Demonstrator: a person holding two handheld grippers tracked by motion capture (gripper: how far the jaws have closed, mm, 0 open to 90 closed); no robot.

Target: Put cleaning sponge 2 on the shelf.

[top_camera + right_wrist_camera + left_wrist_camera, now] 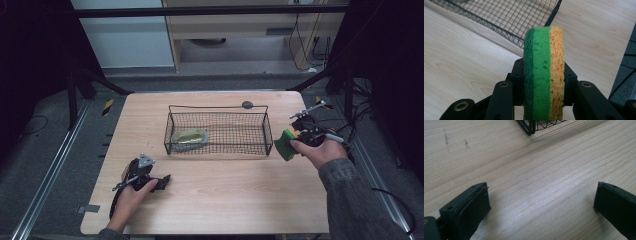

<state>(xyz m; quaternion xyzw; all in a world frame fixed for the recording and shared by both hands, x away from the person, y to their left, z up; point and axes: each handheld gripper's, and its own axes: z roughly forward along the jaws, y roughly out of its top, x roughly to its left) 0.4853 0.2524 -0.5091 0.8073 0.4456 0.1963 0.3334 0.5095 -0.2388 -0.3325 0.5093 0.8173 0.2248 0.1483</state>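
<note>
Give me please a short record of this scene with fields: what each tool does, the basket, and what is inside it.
right tool: shut on the green and yellow sponge, raised beside the right end of the basket
left tool: open, nothing between its jaws, low over the table
wire basket: black mesh, stands mid-table
inside basket: a yellowish item in clear wrap, at its left end
sponge position: outside the basket, not yet in it
</note>
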